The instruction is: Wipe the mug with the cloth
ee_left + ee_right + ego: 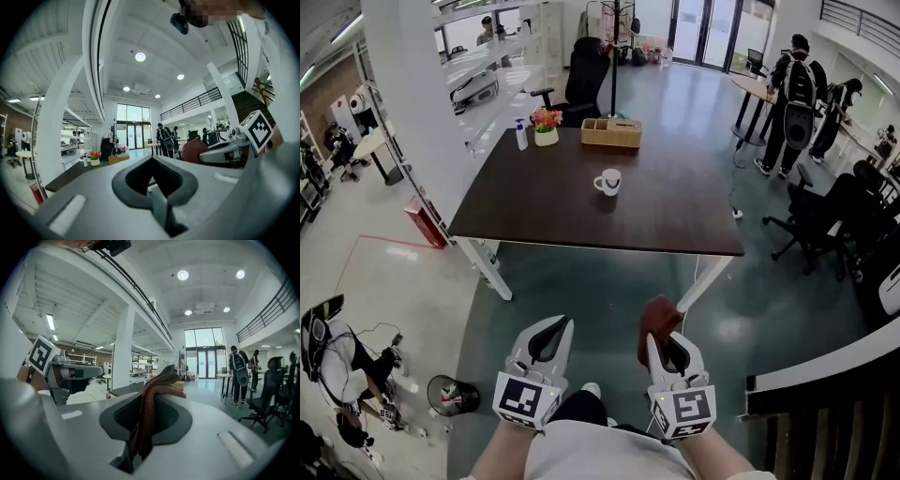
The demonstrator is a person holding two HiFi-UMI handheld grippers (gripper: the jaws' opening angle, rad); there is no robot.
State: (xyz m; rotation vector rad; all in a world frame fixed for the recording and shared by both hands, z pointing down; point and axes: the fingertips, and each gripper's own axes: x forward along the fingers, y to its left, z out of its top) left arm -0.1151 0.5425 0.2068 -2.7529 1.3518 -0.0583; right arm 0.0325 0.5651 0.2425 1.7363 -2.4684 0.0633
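Note:
A white mug [608, 182] stands upright near the middle of a dark brown table [544, 202], far ahead of both grippers. My right gripper [667, 335] is shut on a reddish-brown cloth [657, 319], which bunches up past the jaw tips; in the right gripper view the cloth [149, 413] hangs folded between the jaws. My left gripper [547, 337] is held beside it at the same height, shut with nothing in it. In the left gripper view its jaws [152, 187] meet with no gap. Both grippers are well short of the table's near edge.
At the table's far side stand a wooden box [611, 132], a small flower pot [546, 125] and a spray bottle [521, 135]. A black office chair [584, 82] is behind the table. People [794, 98] stand at the right by desks. Stair steps [825, 422] lie at lower right.

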